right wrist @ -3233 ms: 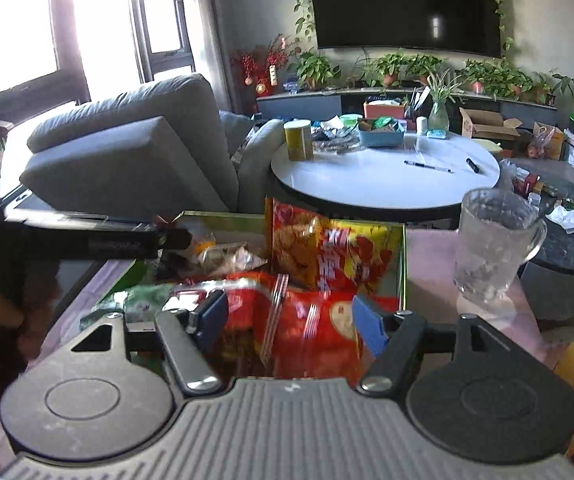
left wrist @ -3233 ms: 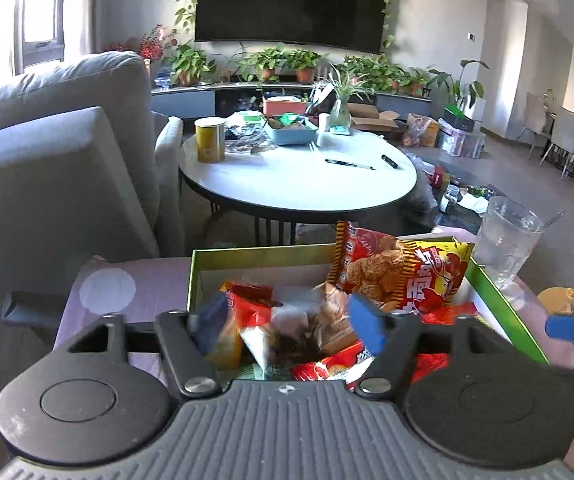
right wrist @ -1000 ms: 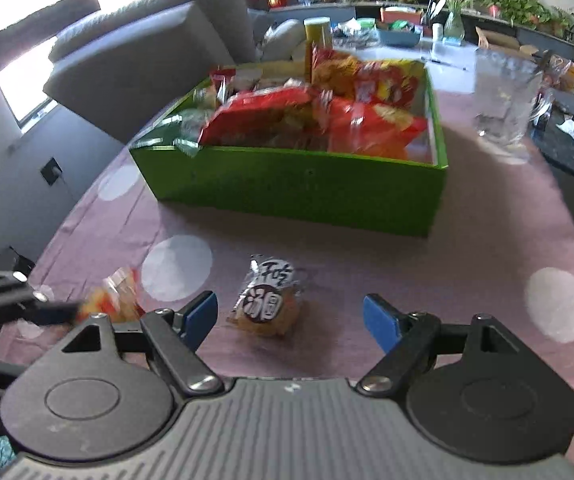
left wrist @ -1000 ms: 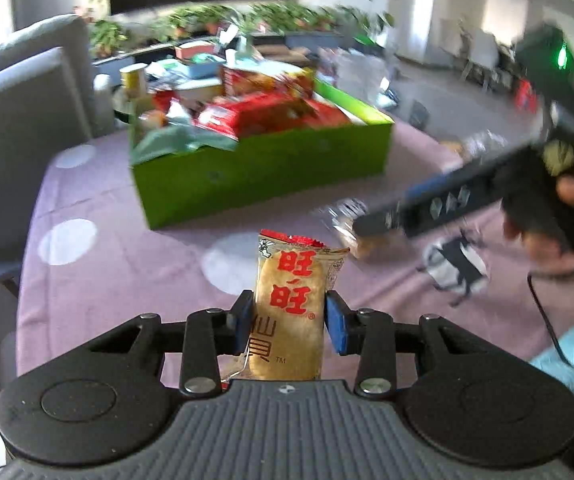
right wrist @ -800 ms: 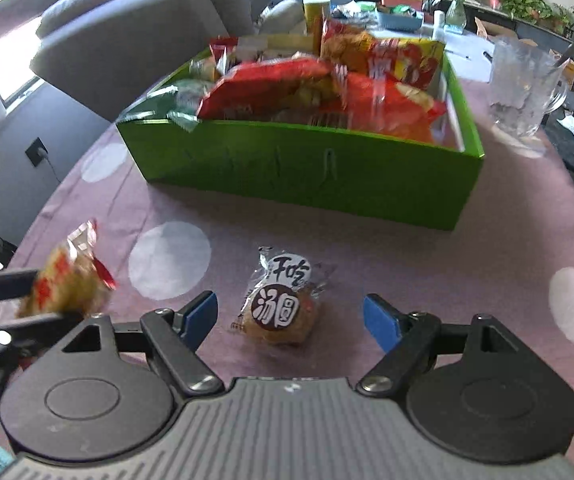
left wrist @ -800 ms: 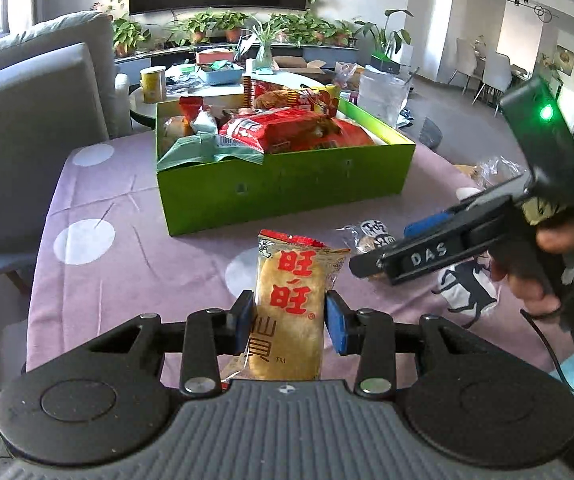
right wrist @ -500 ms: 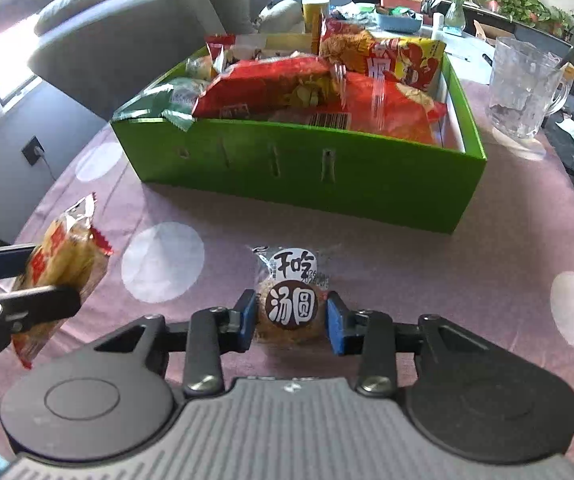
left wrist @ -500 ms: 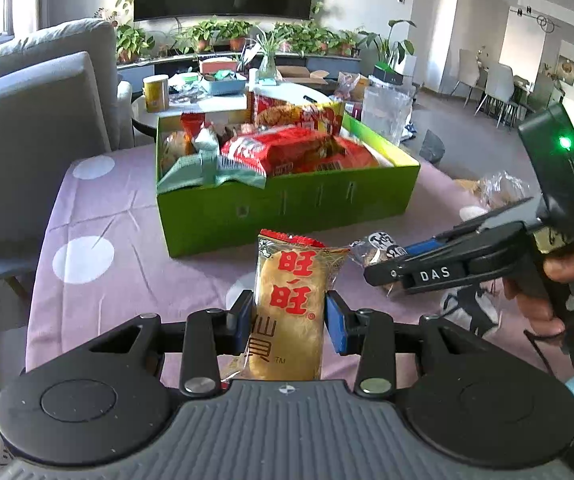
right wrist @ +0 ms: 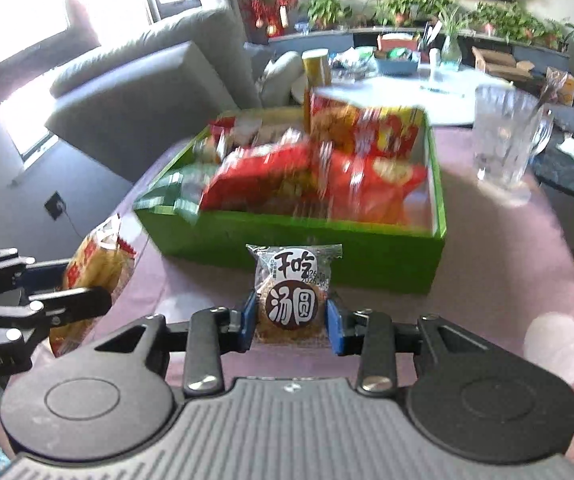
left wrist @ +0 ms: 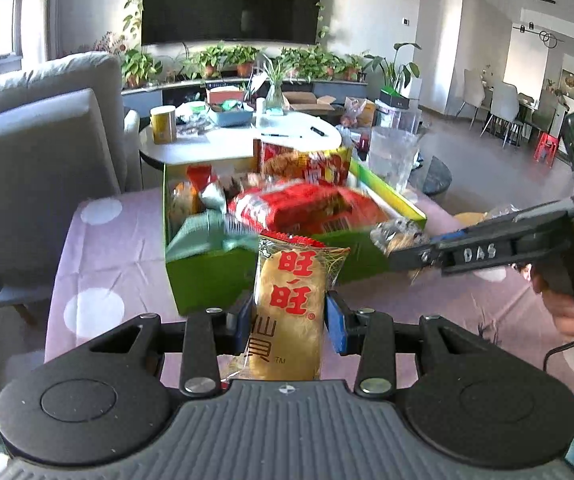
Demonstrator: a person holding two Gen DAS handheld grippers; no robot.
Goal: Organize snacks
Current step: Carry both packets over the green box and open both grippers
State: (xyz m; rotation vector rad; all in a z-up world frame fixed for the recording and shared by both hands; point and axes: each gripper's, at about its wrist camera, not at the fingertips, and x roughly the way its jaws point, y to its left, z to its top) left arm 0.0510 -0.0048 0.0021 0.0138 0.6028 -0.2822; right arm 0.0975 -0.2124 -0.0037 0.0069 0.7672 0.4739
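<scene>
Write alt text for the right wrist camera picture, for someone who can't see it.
A handheld two-finger right gripper clamps a small round biscuit packet in clear wrap above a pink dotted tablecloth. Just beyond is a green box piled with red and yellow snack bags. At left, the left gripper holds a yellow rice cracker packet; a glass mug stands at right.

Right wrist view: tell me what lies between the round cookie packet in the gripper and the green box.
Only bare purple tablecloth lies between the round cookie packet, clamped in the right gripper, and the green box.
</scene>
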